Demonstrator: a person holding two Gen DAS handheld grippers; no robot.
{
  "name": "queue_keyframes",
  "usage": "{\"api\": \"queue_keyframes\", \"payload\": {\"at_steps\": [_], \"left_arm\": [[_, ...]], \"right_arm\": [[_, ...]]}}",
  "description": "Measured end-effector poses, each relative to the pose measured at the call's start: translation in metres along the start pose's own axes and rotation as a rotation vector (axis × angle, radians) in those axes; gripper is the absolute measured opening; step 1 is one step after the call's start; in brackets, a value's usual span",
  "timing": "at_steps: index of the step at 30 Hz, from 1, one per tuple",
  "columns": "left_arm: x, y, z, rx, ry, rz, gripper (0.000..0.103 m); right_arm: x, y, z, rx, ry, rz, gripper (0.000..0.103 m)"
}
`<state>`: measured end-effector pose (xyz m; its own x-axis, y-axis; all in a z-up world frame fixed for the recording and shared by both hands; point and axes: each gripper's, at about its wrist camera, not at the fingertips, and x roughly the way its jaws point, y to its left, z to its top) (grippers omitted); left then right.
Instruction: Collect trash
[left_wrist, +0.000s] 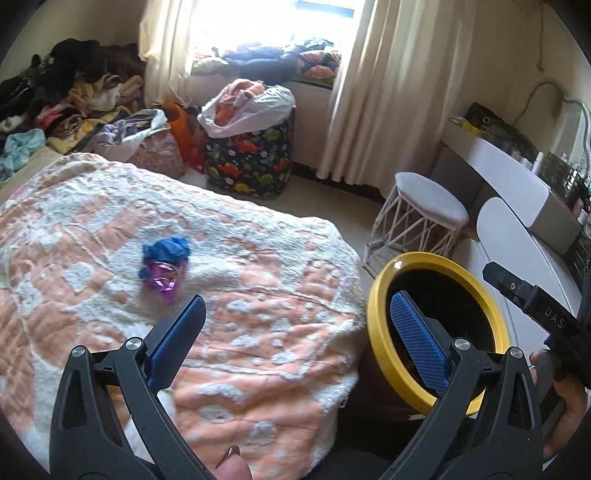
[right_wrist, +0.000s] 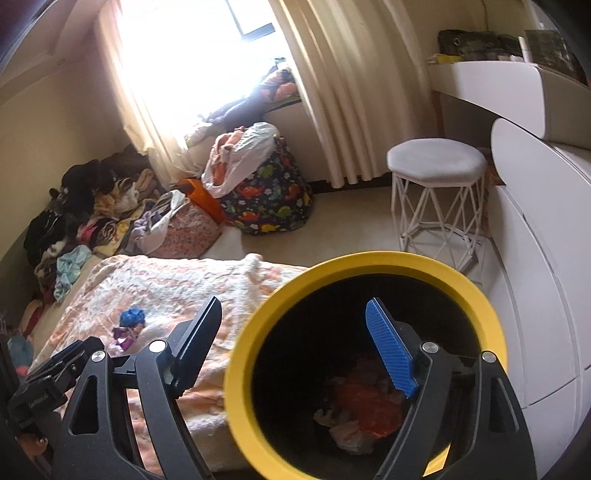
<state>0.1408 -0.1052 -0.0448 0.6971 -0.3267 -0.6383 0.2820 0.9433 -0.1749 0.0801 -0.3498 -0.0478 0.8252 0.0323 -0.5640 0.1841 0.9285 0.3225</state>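
Room: bedroom, sunlit window w/ cream curtains, clothes heaped along far wall, white stool (right_wrist: 436, 162) nr dresser.
Surface: peach-and-white blanket (left_wrist: 229, 258) covering bed.
Bin: yellow-rimmed black trash can (right_wrist: 369, 266) just beside bed's right edge; crumpled wrappers (right_wrist: 362, 410), orange and pale, already lying in its bottom.
Left to collect: blue wad (left_wrist: 168, 249) and purple foil wrapper (left_wrist: 164, 280), touching each other on blanket, well apart from bin.
Left gripper (left_wrist: 295, 332): fingers spread wide, nothing betw them, hovering over blanket short of the scraps.
Right gripper (right_wrist: 295, 343): also spread wide and empty, poised above bin's mouth.
Progress: looks partway done, some trash binned, two visible scraps outstanding.
Next, prob: left tool reaches fwd to blue/purple pair, closes, carries across to bin.
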Motion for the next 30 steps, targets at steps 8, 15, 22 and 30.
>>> {"api": "queue_keyframes", "payload": {"at_steps": [8, 15, 22, 30], "left_arm": [[-0.015, 0.026, 0.003, -0.048, -0.035, 0.031, 0.092], [-0.025, 0.047, 0.005, -0.081, -0.059, 0.062, 0.092], [-0.032, 0.074, 0.000, -0.114, -0.070, 0.099, 0.092], [-0.040, 0.110, -0.006, -0.163, -0.074, 0.141, 0.092]], "right_arm": [[0.002, 0.038, -0.002, -0.069, 0.009, 0.055, 0.078], [0.006, 0.063, -0.003, -0.114, 0.026, 0.106, 0.078], [0.013, 0.095, -0.004, -0.159, 0.050, 0.158, 0.078], [0.027, 0.133, -0.008, -0.225, 0.086, 0.225, 0.078]]}}
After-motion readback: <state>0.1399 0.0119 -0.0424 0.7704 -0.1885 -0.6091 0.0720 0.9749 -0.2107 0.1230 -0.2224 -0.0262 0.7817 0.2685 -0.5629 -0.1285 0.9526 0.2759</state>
